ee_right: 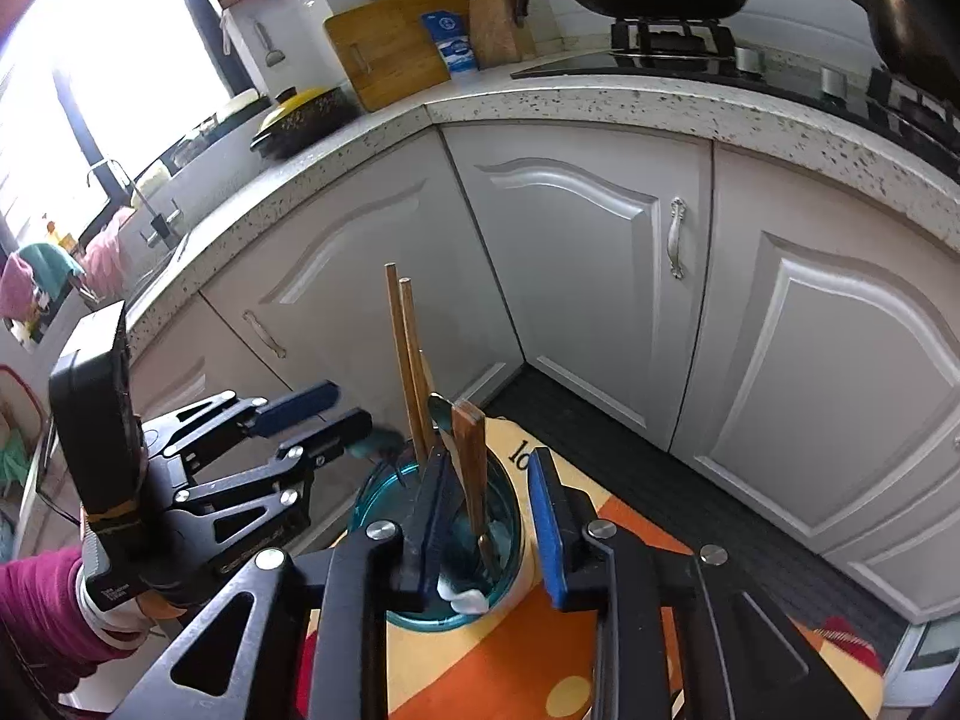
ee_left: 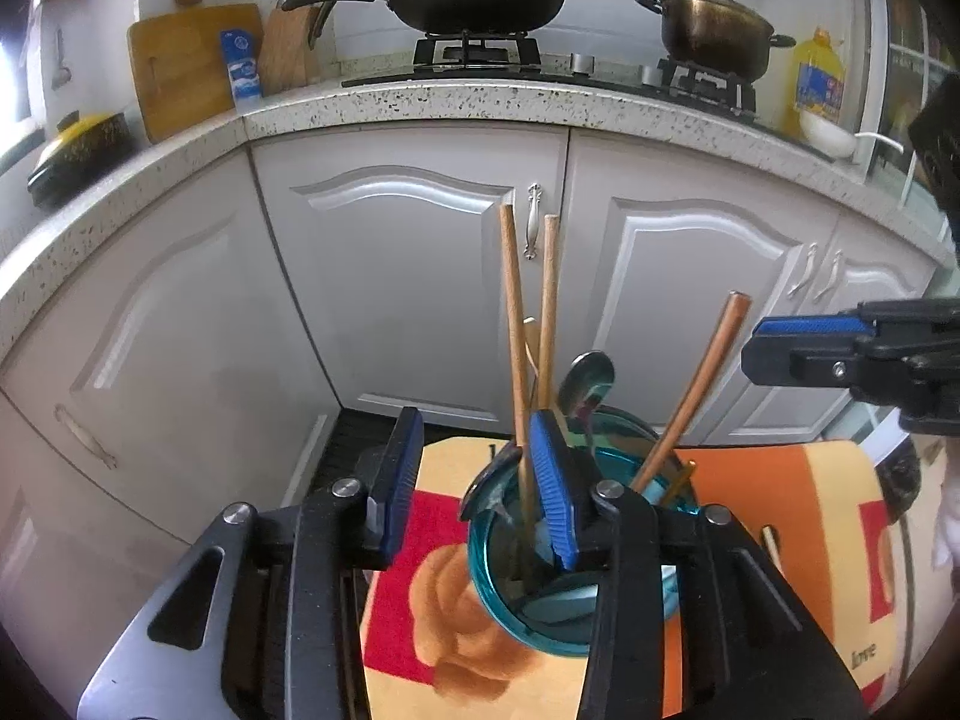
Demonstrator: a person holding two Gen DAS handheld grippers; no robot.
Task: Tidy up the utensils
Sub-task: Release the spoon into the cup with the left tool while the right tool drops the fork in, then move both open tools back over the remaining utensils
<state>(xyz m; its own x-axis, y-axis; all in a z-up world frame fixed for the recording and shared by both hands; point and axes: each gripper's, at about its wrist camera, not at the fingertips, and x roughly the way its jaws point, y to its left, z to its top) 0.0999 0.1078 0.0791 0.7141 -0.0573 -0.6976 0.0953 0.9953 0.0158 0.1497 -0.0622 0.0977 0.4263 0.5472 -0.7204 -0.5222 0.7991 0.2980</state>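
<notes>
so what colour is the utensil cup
Teal cup, clearest in the left wrist view.

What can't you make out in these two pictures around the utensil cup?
- Left wrist view: the cup bottom and utensil tips, hidden by the left gripper fingers.
- Right wrist view: the spoon, mostly behind the wooden spatula.
- Both views: the patterned cloth, cut off by the frame's lower edge.

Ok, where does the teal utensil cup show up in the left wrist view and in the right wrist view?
Left wrist view: the teal utensil cup sits low at centre, partly behind the left gripper.
Right wrist view: it is low, left of centre, partly behind the right gripper.
Shared landmark: the pair of wooden chopsticks standing up out of it.
</notes>
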